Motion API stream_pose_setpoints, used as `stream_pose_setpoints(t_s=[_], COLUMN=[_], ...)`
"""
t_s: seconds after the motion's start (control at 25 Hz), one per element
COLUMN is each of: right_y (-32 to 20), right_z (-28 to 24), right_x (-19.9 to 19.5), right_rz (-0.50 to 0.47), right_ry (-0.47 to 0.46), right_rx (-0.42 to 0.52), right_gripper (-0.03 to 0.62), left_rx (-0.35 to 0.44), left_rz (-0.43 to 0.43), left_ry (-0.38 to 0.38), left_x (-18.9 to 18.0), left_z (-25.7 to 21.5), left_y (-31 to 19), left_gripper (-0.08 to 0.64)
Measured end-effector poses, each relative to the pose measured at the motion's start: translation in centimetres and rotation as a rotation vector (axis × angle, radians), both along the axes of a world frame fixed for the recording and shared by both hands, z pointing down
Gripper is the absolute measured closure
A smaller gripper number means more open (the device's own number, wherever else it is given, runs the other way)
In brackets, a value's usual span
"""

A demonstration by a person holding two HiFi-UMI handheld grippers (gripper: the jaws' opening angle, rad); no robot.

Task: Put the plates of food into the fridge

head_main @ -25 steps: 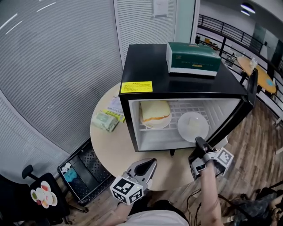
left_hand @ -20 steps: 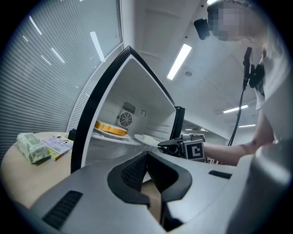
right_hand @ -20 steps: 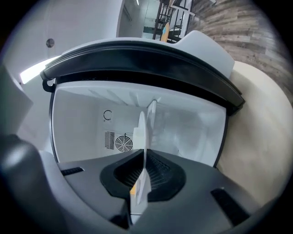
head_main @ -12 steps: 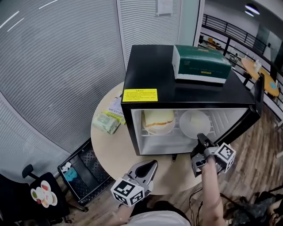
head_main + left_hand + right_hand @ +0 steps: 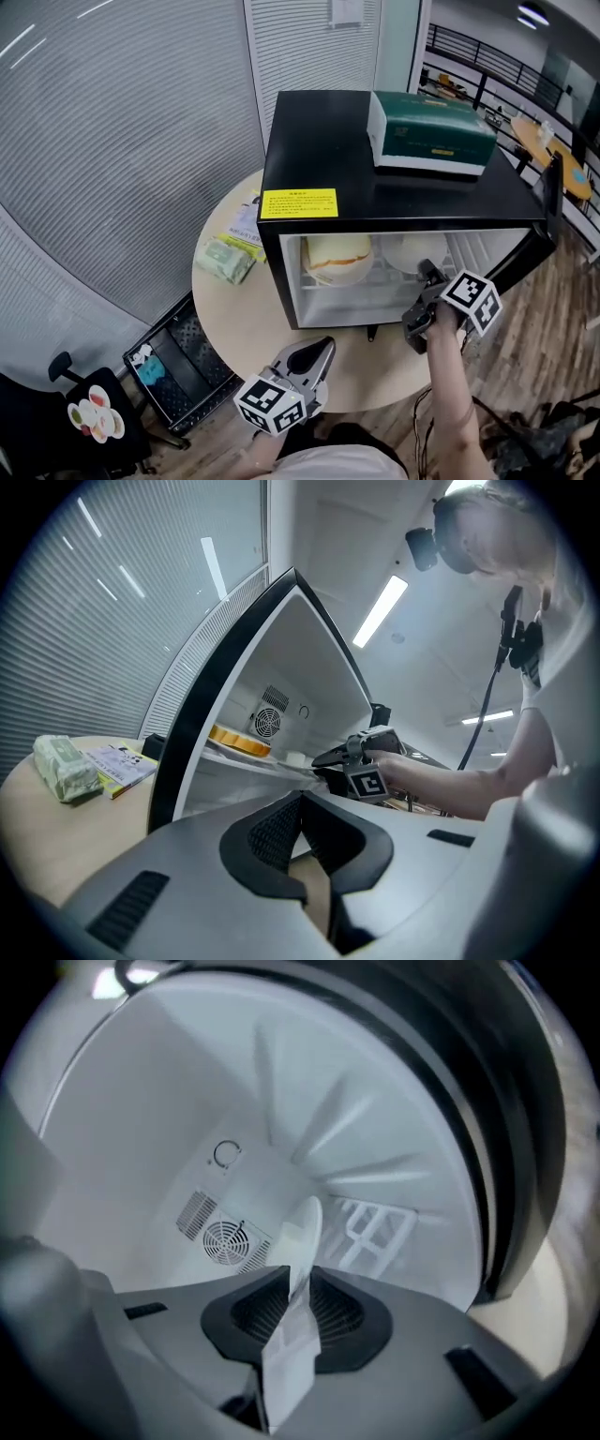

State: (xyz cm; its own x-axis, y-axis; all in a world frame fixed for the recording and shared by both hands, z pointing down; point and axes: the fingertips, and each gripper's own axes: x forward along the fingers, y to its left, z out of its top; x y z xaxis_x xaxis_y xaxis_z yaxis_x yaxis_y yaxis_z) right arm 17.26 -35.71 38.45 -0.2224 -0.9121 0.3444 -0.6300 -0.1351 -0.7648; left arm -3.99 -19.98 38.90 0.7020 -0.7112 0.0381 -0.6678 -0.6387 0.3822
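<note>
A small black fridge stands open on the round table. On the left of its wire shelf sits a plate with a yellow and white cake, also visible in the left gripper view. A white plate lies on the shelf's right side. My right gripper reaches into the opening; its jaws are opening, with the plate's rim still pinched between the pads. My left gripper hangs shut and empty at the table's near edge.
The fridge door swings open to the right. A green box rests on the fridge top. A green packet and a booklet lie on the table's left. A black crate sits on the floor. A fan vent marks the fridge's back wall.
My right gripper has pushed forward into the fridge, carrying the white plate deeper onto the shelf. The left gripper has stayed near the table's edge.
</note>
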Motion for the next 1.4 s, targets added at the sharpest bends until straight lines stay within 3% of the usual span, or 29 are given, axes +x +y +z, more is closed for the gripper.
stream_pose_setpoints(t_s=[0.08, 0.16, 0.4, 0.64, 0.76, 0.88, 1.08, 1.24, 1.4], right_y=[-0.4, -0.6, -0.6, -0.6, -0.6, -0.7, -0.3, 0.8, 2.0], right_z=[0.0, 0.2, 0.4, 0.4, 0.1, -0.4, -1.0, -1.4, -2.1], right_x=[0.0, 0.1, 0.1, 0.1, 0.3, 0.3, 0.4, 0.4, 0.0], right_rz=[-0.015, -0.017, -0.046, -0.078, -0.091, -0.107, -0.092, -0.074, -0.100], right_ry=[0.187, 0.295, 0.461, 0.470, 0.492, 0.517, 0.529, 0.482, 0.478], right_rx=[-0.031, -0.043, -0.036, -0.047, -0.048, -0.042, -0.016, 0.019, 0.104], right_gripper=[0.526, 0.510, 0.476, 0.444, 0.365, 0.348, 0.344, 0.345, 0.345], left_rx=[0.004, 0.009, 0.008, 0.003, 0.004, 0.002, -0.001, -0.002, 0.008], left_rz=[0.002, 0.006, 0.021, 0.028, 0.037, 0.043, 0.048, 0.056, 0.063], left_ry=[0.002, 0.003, -0.004, 0.001, 0.009, 0.011, 0.009, 0.002, -0.002], left_x=[-0.1, -0.2, -0.4, -0.6, -0.3, -0.1, 0.1, 0.4, 0.7], left_z=[-0.2, -0.4, -0.3, -0.3, -0.4, -0.4, -0.2, -0.2, -0.5], left_y=[-0.1, -0.1, 0.0, 0.2, 0.4, 0.5, 0.7, 1.0, 1.3], left_gripper=[0.555, 0.555, 0.555, 0.555, 0.555, 0.555, 0.555, 0.555, 0.555])
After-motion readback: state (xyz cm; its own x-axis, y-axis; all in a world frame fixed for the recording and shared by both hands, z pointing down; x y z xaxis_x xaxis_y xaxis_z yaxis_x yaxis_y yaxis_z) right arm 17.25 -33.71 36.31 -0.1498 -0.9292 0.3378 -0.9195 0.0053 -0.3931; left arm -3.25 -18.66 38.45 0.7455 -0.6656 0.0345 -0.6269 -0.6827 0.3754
